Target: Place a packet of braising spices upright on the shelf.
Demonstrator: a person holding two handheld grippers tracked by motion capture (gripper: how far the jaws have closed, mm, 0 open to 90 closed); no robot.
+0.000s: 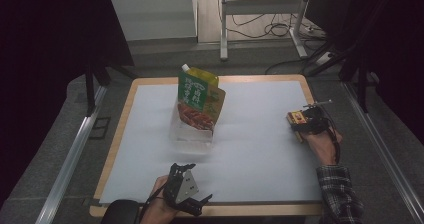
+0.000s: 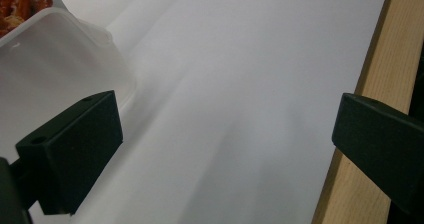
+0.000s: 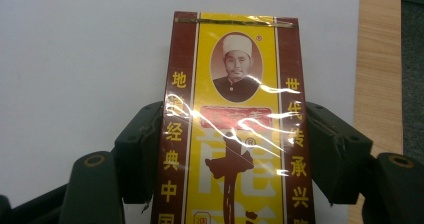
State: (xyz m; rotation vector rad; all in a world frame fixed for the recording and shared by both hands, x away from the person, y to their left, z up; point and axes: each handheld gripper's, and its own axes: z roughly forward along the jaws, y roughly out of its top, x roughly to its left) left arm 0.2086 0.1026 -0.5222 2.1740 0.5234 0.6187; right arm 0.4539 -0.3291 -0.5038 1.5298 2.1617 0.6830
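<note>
Jaws of the right hand-held gripper (image 3: 230,149) clamp a yellow-and-maroon box (image 3: 232,119) by its long sides, low over the white surface (image 1: 260,149) near its right edge. Film-wrapped and likely light, stiff, slippery, it suits a mid-side hold. Left hand-held gripper (image 2: 225,149) stands released.

Yellow-and-maroon packet (image 3: 232,129) between the black jaws, above white sheet (image 3: 80,59)
</note>
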